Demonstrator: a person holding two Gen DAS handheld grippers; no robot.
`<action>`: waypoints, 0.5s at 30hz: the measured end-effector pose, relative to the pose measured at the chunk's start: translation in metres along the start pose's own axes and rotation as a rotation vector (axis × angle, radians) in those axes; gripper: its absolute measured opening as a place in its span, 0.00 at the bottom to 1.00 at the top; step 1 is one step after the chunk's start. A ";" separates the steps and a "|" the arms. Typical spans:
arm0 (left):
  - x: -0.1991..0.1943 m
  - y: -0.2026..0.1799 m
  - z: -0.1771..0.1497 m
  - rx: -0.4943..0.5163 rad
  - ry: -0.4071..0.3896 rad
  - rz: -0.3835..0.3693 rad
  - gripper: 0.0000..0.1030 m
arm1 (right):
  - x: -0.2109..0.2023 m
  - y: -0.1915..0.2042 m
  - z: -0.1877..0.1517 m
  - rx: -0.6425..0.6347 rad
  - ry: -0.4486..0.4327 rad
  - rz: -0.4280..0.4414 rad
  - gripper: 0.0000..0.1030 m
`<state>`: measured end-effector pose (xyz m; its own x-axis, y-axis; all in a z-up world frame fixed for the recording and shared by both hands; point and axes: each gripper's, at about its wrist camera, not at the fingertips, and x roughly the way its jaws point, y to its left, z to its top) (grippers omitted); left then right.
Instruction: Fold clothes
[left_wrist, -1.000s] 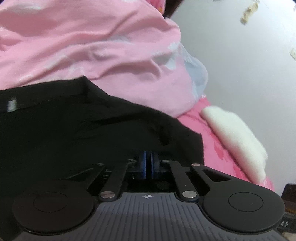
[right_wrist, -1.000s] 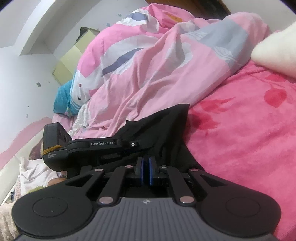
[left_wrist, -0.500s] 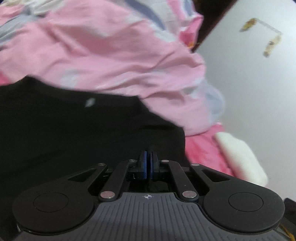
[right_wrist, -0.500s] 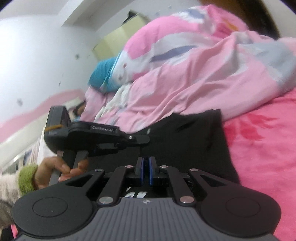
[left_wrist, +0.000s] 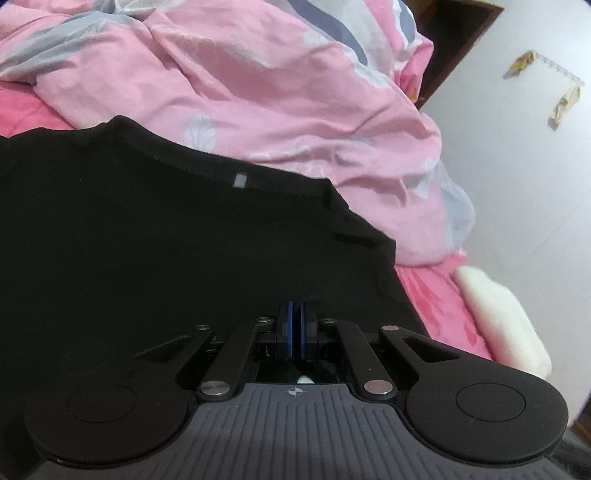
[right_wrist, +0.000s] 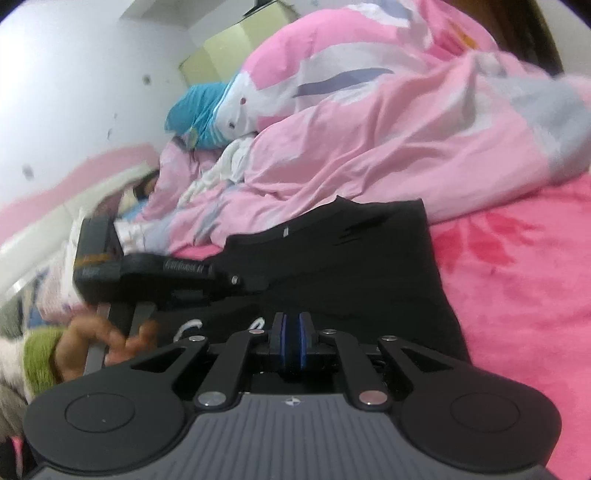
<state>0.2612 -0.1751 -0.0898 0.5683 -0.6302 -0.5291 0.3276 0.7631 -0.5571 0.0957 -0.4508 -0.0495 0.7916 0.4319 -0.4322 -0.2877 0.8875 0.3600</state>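
Observation:
A black garment (left_wrist: 166, 240) lies spread on the pink bed sheet (right_wrist: 517, 277), its collar with a small grey tag toward the quilt. My left gripper (left_wrist: 295, 317) sits at the garment's near edge, pads pressed together with black cloth bunched at their tips. From the right wrist the left gripper (right_wrist: 258, 284) shows low over the garment (right_wrist: 369, 266), held by a hand (right_wrist: 92, 343). My right gripper (right_wrist: 291, 325) rests at the garment's near hem. Its jaws are opening, a narrow dark gap between the pads with black cloth in it.
A rumpled pink quilt (left_wrist: 277, 92) is heaped just behind the garment. A white fluffy pillow (left_wrist: 498, 321) lies at the bed's right edge by the white wall (left_wrist: 517, 184). A teal cloth (right_wrist: 199, 110) sits at the far end of the bed.
Both views have swung and rolled, and more of the garment now shows lying flat with its collar in sight. The gap between the right gripper's pads has widened slightly. The left pads stay together.

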 end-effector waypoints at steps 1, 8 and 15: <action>0.003 0.001 0.001 -0.005 -0.001 -0.008 0.02 | 0.001 0.009 -0.001 -0.044 0.011 -0.009 0.12; 0.016 0.016 0.000 -0.061 0.017 -0.037 0.03 | 0.018 0.073 -0.012 -0.441 0.071 -0.182 0.32; 0.018 0.022 -0.002 -0.080 0.015 -0.070 0.03 | 0.056 0.085 -0.024 -0.639 0.183 -0.302 0.14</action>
<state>0.2772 -0.1697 -0.1127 0.5346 -0.6839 -0.4966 0.3039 0.7038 -0.6421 0.1024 -0.3474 -0.0627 0.7993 0.1233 -0.5881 -0.3736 0.8685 -0.3257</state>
